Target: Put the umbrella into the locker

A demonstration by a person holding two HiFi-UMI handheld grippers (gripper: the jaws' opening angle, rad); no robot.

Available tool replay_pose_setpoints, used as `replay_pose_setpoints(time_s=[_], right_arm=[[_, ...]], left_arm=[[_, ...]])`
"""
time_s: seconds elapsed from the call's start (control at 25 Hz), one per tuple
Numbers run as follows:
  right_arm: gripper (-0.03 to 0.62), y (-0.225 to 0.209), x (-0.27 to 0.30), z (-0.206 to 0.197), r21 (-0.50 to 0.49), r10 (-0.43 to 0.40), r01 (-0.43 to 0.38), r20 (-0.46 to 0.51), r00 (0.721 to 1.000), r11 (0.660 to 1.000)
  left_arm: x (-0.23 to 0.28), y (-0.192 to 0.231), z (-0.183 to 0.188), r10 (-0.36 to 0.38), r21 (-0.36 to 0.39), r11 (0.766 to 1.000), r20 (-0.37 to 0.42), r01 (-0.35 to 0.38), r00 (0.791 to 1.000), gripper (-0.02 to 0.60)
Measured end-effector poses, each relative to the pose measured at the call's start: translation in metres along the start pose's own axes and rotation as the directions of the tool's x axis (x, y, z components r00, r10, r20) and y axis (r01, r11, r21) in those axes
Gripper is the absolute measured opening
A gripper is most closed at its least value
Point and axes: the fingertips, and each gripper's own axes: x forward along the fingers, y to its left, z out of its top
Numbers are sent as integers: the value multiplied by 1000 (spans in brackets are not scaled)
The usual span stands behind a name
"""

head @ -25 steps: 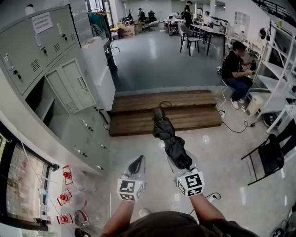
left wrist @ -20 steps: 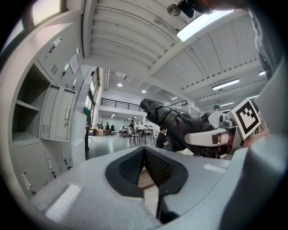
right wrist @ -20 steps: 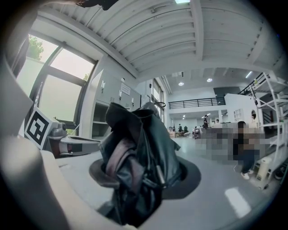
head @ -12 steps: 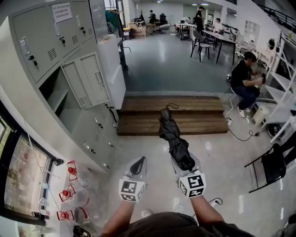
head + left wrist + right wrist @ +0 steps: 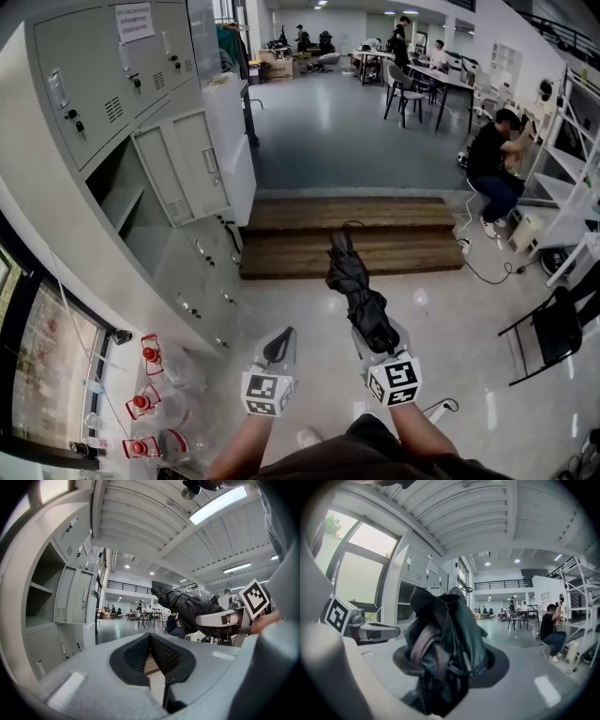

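The umbrella (image 5: 357, 292) at the middle of the head view is seen to be of dark, crumpled cloth with a faint sheen, and the lockers (image 5: 89, 89) at the upper left are of grey painted metal, smooth and matt. The step (image 5: 347, 239) beyond is made of brown wooden planks, while the floor (image 5: 342, 127) behind it is finished smooth and glossy. The left gripper (image 5: 150, 637) is shelled in matt grey plastic, and its pads (image 5: 136, 654) are black and finely ribbed.

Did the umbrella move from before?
Yes, slightly. In the head view the umbrella, held by the right gripper, now sits nearer the open locker door at its left.
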Motion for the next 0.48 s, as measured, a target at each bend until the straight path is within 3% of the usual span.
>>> replay_pose_setpoints(time_s=[0.2, 0.48], right_arm=[[227, 3, 11, -1, -3, 14, -14, -16, 1000, 1000], [228, -6, 62, -1, -4, 64, -64, -18, 998, 998]], left_arm=[[6, 10, 3, -2, -26, 1000, 11, 2, 1000, 5], [31, 46, 8, 75, -23, 997, 25, -75, 997, 5]])
